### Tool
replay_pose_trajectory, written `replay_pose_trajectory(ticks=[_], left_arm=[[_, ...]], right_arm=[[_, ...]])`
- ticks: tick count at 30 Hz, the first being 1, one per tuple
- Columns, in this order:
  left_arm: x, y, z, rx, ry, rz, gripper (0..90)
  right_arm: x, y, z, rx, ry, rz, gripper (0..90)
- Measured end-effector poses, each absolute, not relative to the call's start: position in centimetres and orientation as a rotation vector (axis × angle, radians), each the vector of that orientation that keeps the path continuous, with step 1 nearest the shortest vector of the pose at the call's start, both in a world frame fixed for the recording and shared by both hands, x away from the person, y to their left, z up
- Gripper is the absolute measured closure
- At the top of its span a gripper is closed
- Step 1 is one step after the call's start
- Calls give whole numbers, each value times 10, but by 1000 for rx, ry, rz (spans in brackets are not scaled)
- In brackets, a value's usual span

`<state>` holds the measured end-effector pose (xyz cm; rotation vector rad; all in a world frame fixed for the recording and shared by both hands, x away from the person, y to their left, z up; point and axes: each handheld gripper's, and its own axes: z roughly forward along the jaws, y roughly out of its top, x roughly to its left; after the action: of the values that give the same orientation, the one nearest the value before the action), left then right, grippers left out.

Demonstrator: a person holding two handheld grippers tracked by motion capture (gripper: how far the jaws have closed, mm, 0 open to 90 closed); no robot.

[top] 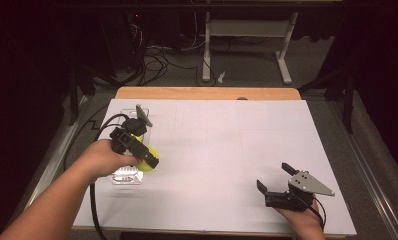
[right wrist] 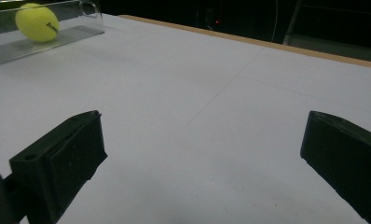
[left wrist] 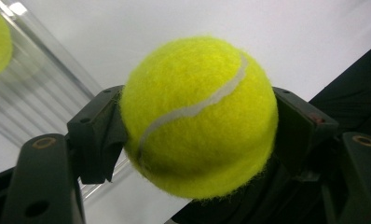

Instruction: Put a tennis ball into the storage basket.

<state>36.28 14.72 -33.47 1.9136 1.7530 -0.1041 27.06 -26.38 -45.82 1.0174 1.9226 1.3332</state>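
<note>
Clear plastic tube [top: 129,150] lying at left of the white table [top: 227,150], second ball [right wrist: 37,22] sitting inside, left gripper [top: 149,157] clenching fuzzy yellow tennis ball [left wrist: 197,116] left of centre beside the tube, right gripper [top: 277,177] resting wide apart, lower right.

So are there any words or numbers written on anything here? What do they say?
Ball in the clear tray: a short dark word is printed on its side, too small and blurred to read.
Ball in the left gripper: no print on the side that shows, just its white seam.
Right gripper, white table: no words, numbers or signs to be seen.
</note>
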Motion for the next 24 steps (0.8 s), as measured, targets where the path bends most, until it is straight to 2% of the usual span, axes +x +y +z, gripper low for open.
replay_pose_trajectory(ticks=[24], left_arm=[[371,189,-344,1865,1866,-47,268]], right_arm=[[268,-259,-457,986,1937,1340,4]])
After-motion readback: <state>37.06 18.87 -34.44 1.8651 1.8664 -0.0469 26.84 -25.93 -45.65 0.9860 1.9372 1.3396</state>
